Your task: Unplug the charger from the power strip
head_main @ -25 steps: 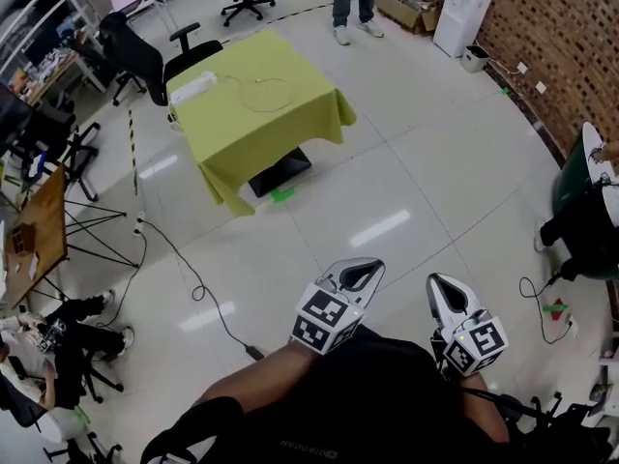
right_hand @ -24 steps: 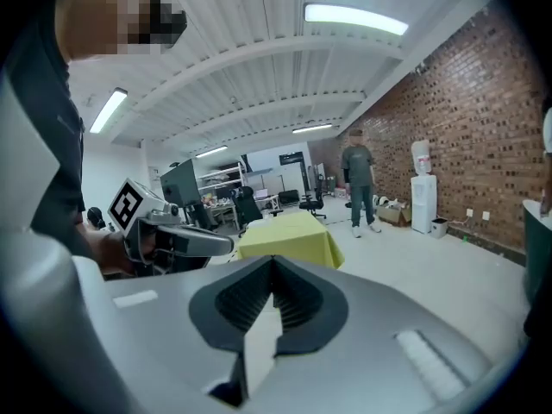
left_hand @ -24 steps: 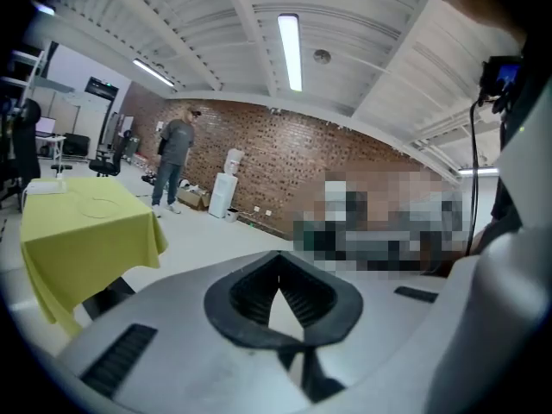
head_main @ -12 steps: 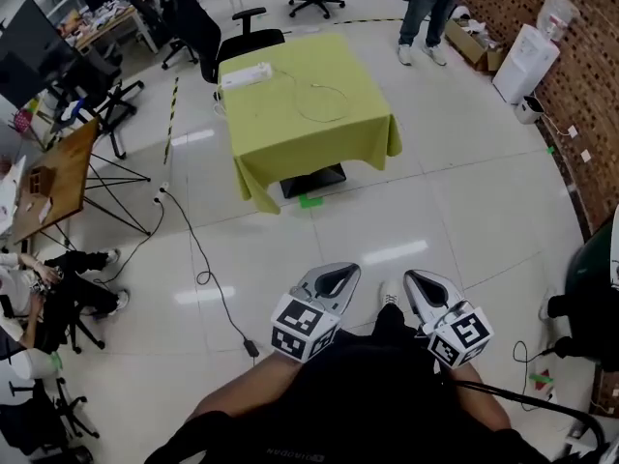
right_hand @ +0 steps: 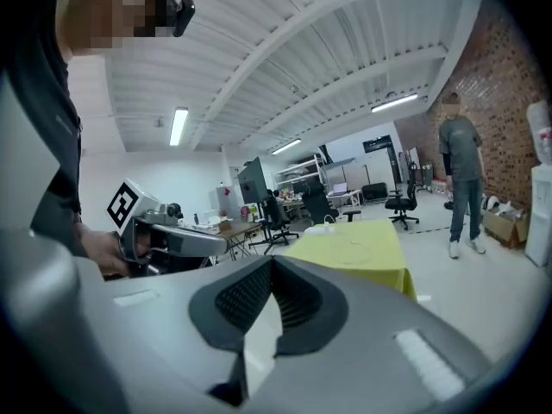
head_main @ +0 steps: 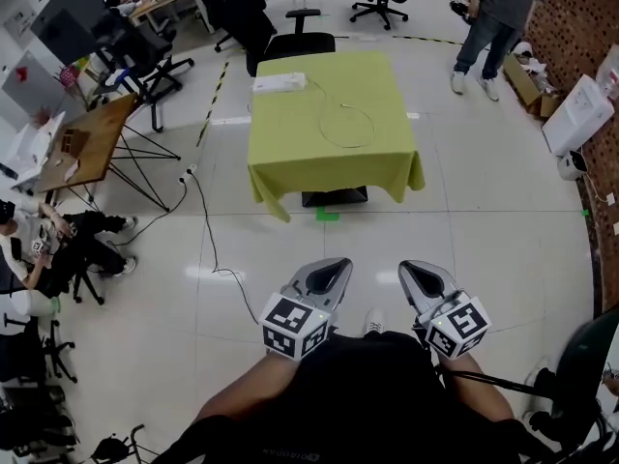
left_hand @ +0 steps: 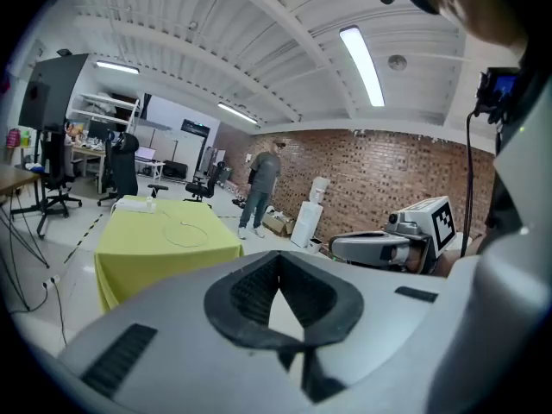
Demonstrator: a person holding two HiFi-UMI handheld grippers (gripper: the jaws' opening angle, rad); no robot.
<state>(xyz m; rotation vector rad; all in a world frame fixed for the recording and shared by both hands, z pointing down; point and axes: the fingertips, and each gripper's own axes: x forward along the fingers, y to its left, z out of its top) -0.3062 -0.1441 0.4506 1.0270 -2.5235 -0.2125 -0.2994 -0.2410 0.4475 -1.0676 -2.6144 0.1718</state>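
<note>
A table under a yellow-green cloth (head_main: pixel 334 153) stands some way ahead of me on the floor. At its far left corner lies a white power strip (head_main: pixel 280 82). A thin white cable (head_main: pixel 346 122) runs from the strip and loops across the cloth. The charger itself is too small to make out. Both grippers are held close to my body, far short of the table. My left gripper (head_main: pixel 329 271) and right gripper (head_main: pixel 418 273) are shut with nothing in them. The left gripper view shows the table (left_hand: pixel 164 244) and strip (left_hand: pixel 134 203) beyond its closed jaws; the right gripper view shows the table (right_hand: pixel 362 253) too.
A person (head_main: pixel 498 8) stands beyond the table's right corner. Office chairs (head_main: pixel 290 42) stand behind the table. A wooden desk (head_main: pixel 92 143) and a seated person (head_main: pixel 58 245) are at the left. A black cable (head_main: pixel 213 249) trails over the floor. A white appliance (head_main: pixel 578 114) stands by the brick wall.
The head view has swung round: the table moved from the upper left to straight ahead. Both grippers stayed shut and close to my body.
</note>
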